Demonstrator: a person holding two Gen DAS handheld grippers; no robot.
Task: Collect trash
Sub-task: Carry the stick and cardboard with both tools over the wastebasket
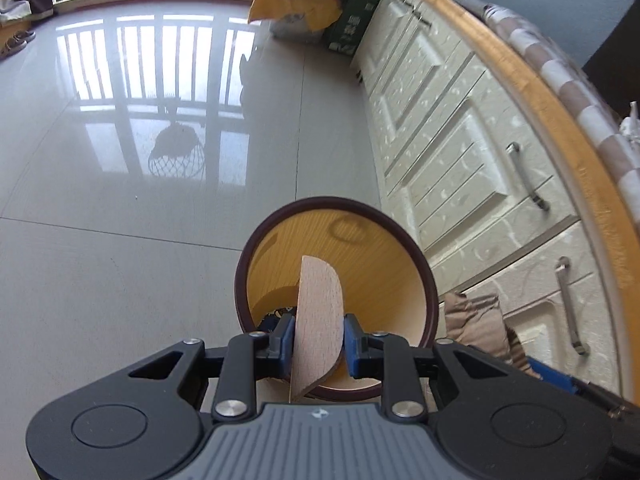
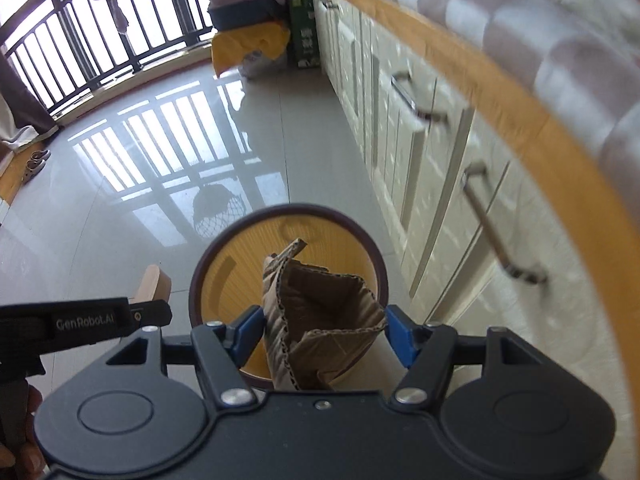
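Observation:
A round wood-look trash bin [image 1: 376, 248] with a dark brown rim stands on the floor by the cabinets; it also shows in the right wrist view [image 2: 236, 276]. My left gripper [image 1: 319, 338] is shut on a flat curved wooden piece [image 1: 320, 312], held upright over the bin's mouth. My right gripper [image 2: 324, 330] is shut on a crumpled piece of brown corrugated cardboard [image 2: 320, 316], also over the bin. The left gripper [image 2: 144, 312] with the wooden piece [image 2: 154, 284] shows at the left of the right wrist view. Some dark printed trash [image 1: 274, 316] lies inside the bin.
Cream cabinets with metal handles [image 1: 524, 176] and a wood-edged counter [image 2: 520, 120] run along the right. A glossy tiled floor [image 1: 120, 200] spreads left to a balcony railing [image 2: 100, 40]. A yellow-draped pile and a green box [image 2: 304, 20] stand at the far end. Shoes [image 2: 34, 164] lie at the far left.

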